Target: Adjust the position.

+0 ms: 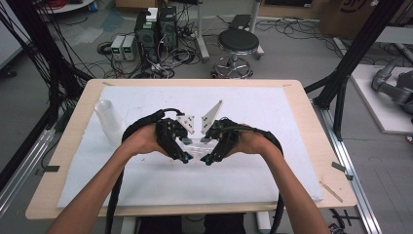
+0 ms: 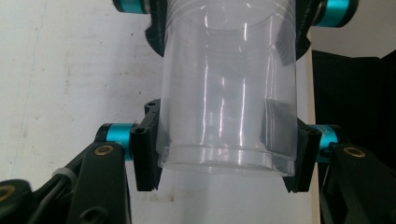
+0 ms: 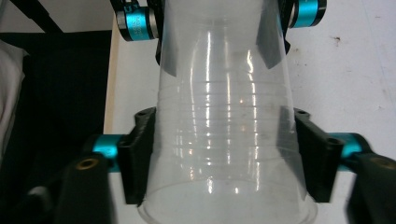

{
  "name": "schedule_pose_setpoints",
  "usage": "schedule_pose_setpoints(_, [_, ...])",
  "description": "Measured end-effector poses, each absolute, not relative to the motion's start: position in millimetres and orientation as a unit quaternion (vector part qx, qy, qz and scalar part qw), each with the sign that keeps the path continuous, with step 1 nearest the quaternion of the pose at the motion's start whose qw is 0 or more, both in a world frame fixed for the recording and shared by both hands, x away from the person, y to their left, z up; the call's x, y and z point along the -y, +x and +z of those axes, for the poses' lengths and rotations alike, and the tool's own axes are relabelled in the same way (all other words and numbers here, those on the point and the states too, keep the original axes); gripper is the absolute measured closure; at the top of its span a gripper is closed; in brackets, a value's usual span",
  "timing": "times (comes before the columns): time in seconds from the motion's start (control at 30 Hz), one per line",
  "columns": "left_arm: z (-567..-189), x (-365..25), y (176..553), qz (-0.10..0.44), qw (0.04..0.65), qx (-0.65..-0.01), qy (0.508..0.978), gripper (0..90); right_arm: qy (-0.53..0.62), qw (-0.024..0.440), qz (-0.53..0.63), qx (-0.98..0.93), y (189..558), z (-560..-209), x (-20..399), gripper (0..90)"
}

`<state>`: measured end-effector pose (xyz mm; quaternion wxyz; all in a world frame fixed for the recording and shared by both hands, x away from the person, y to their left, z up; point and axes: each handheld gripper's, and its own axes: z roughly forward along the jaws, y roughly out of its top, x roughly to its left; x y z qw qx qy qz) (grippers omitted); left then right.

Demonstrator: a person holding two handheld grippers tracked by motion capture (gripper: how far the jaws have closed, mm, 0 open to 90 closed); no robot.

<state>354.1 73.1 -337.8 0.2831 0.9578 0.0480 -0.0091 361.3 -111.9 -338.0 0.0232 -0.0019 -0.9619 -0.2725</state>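
High view: the left gripper [image 1: 185, 159] and the right gripper [image 1: 206, 160] meet over the middle of the white mat [image 1: 146, 180] on the desk [image 1: 73, 126], tips turned inward toward each other; between them hangs a clear plastic cup [image 1: 196, 144], held lying level above the mat; a stack of clear cups [image 1: 109, 119] stands upright near the mat's left edge, well apart from both hands; a black stool [image 1: 237, 43] and computer cases [image 1: 156, 29] sit on the floor beyond the desk.

Left gripper view: the gripper's own jaws are closed on the cup [image 2: 229, 93] near its narrower bottom end, the pads pressed to both its sides; the right gripper [image 2: 229, 9] reaches in at the top of the picture, around the ribbed rim end; the mat lies below.

Right gripper view: the wide, ribbed mouth end of the cup [image 3: 224, 126] sits between this gripper's jaws; the pads stand right at the wall on each side, but whether they press on it I cannot tell; the left gripper [image 3: 219, 14] clamps the far end.
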Motion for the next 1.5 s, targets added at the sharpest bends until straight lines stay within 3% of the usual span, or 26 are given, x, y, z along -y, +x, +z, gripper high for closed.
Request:
schedule_pose_setpoints(0.03, [-337.9,-73.3,354.1,-0.009,0.284,-0.048,0.958,42.2,-0.009,0.018,-0.275,0.961,361.9,-338.8,110.9,12.3])
schedule_pose_setpoints(0.43, [-343.7,-80.7,352.5,-0.017,0.303,-0.057,0.951,42.1,-0.006,0.016,-0.312,0.950,362.3,-332.3,117.2,15.3])
schedule_pose_setpoints(0.47, [-351.7,-88.3,351.6,-0.024,0.333,-0.075,0.940,42.1,-0.005,0.013,-0.319,0.948,362.1,-330.7,118.5,15.3])
schedule_pose_setpoints(0.63, [-366.8,-106.4,351.3,-0.019,0.364,-0.083,0.928,42.0,-0.004,-0.004,-0.355,0.935,359.4,-322.1,124.5,15.3])
schedule_pose_setpoints(0.67, [-373.1,-115.3,347.6,-0.020,0.404,-0.097,0.909,42.0,-0.005,-0.012,-0.375,0.927,357.8,-317.8,128.6,15.3])
schedule_pose_setpoints(0.77, [-376.5,-124.0,344.4,-0.022,0.436,-0.099,0.894,42.0,-0.010,-0.012,-0.403,0.915,356.6,-315.8,134.3,15.3])
schedule_pose_setpoints(0.8, [-379.5,-130.3,340.7,-0.024,0.472,-0.103,0.875,42.0,-0.017,-0.013,-0.428,0.904,356.2,-316.0,140.8,15.3])
schedule_pose_setpoints(1.0, [-386.6,-140.1,335.9,-0.011,0.540,-0.104,0.835,42.0,-0.037,-0.014,-0.487,0.873,353.0,-321.0,153.3,15.3])
schedule_pose_setpoints(1.5, [-388.5,-150.5,334.7,-0.008,0.612,-0.108,0.783,42.0,-0.067,-0.015,-0.572,0.818,343.4,-343.0,164.4,15.3])
